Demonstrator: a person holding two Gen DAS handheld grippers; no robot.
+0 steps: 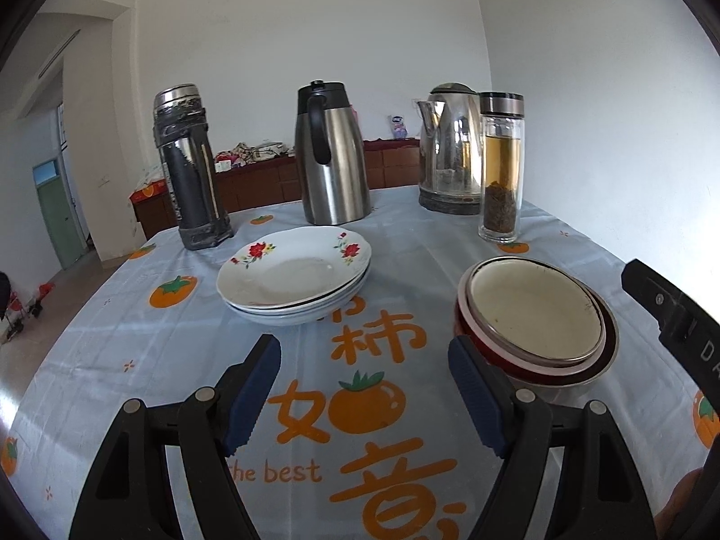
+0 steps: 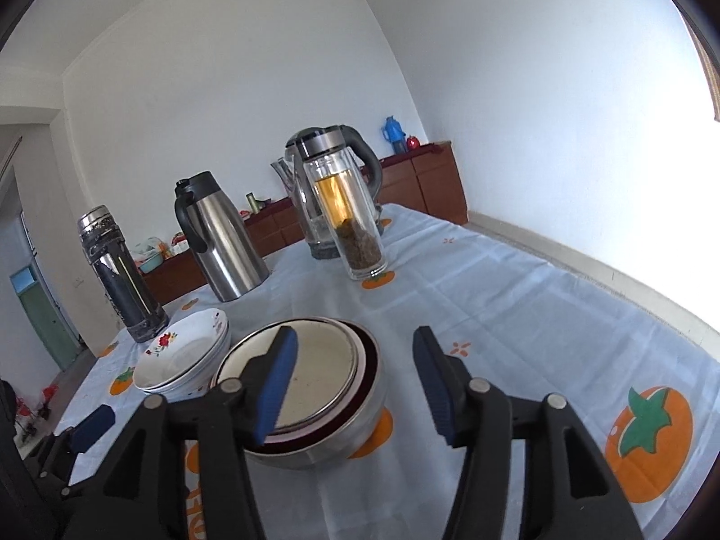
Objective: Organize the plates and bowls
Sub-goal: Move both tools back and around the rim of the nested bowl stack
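A stack of white plates (image 1: 294, 274) with red flowers sits mid-table, also at the left in the right wrist view (image 2: 180, 360). To its right stand nested bowls (image 1: 535, 315), a cream one inside pink, dark red and steel ones (image 2: 315, 382). My left gripper (image 1: 364, 346) is open above the tablecloth, nothing between its fingers, its right finger close beside the bowls. My right gripper (image 2: 355, 337) is open; its left finger hangs over the bowls, the right finger is outside them, and the bowls' right rim lies between without being pinched.
Along the far side stand a dark thermos (image 1: 189, 166), a steel carafe (image 1: 330, 153), an electric kettle (image 1: 450, 148) and a glass tea bottle (image 1: 500, 166). The tablecloth (image 1: 135, 337) with orange fruit prints drops off at the left edge. A wooden cabinet (image 2: 432, 180) lines the wall.
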